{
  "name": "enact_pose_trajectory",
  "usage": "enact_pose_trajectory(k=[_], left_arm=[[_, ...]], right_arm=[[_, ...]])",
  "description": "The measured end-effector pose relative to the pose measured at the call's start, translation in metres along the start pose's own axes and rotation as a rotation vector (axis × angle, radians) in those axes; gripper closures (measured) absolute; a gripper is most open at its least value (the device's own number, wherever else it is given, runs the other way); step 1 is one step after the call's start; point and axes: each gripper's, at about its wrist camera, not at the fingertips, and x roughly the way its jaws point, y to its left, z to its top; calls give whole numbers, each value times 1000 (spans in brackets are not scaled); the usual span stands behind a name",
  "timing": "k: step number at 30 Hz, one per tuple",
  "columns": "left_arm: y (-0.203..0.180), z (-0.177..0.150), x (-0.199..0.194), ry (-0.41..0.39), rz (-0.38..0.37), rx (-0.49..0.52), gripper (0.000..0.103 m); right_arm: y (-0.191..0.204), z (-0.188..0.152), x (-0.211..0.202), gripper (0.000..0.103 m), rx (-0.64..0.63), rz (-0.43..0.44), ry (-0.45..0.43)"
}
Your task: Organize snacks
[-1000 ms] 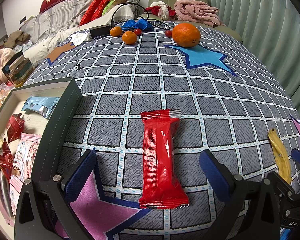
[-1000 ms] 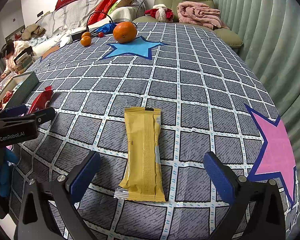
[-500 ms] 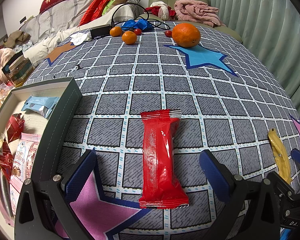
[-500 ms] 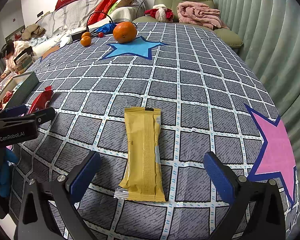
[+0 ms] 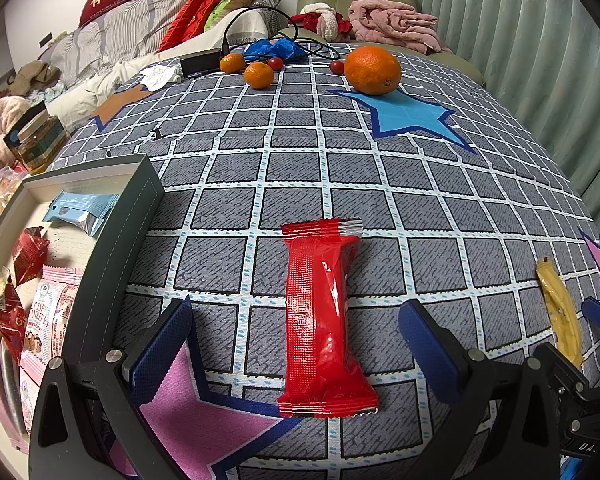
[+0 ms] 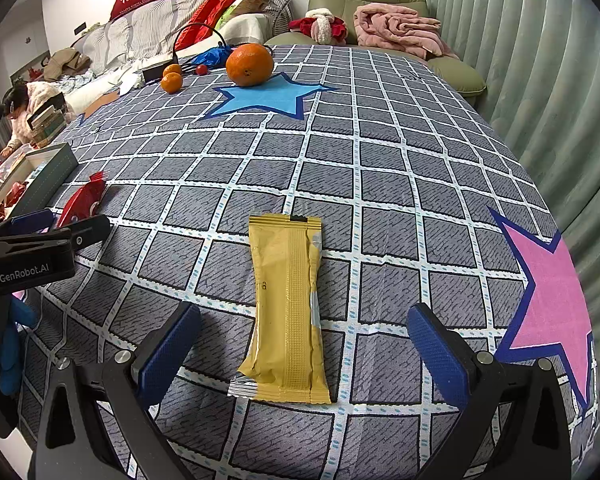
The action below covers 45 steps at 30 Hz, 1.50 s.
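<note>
In the left wrist view, the left tongs (image 5: 296, 354) stand wide and hold nothing, low over the worktop (image 5: 340, 168) near its front edge. A red bar (image 5: 320, 320) lies flat on the checked cloth between the two blue pads, touching neither. At the left edge a dark box (image 5: 120, 240) sits with several snack packets inside, a blue packet (image 5: 82, 210) among them. An orange (image 5: 373, 70) rests near the far edge. In the right wrist view, the right tongs (image 6: 302, 354) are also spread wide and empty. A yellow bar (image 6: 286, 308) lies lengthwise between the pads near the front edge, clear of both. The left tongs show at the left edge of this view.
</note>
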Motion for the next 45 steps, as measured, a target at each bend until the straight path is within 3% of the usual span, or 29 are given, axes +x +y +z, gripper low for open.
enact_pose_trajectory(k=[23,35,37,38,39,40,42,45], left_arm=[[-2,2,1,4,5,-4,0],[-15,13,7,89,15,-21,1],[-17,14,4,104,5,-11,9],[-18,14,2,103,-3,0,14],[-20,14,-2,99,-15,15,31],[-23,13,-6,94,-29,34,54],[-26,13,-10,105,-61,53,81],[-21,7,-18,133,-136,10,81]], right_arm=[[0,-2,-1,0,-1,0,3],[-2,28,15,0,-56,34,169],[-2,29,15,1,-63,34,184],[-1,29,14,5,-68,37,185],[-1,31,12,16,-74,39,182],[0,32,8,24,-79,42,178],[1,33,2,73,-86,46,171],[-2,33,-1,79,-49,103,176]])
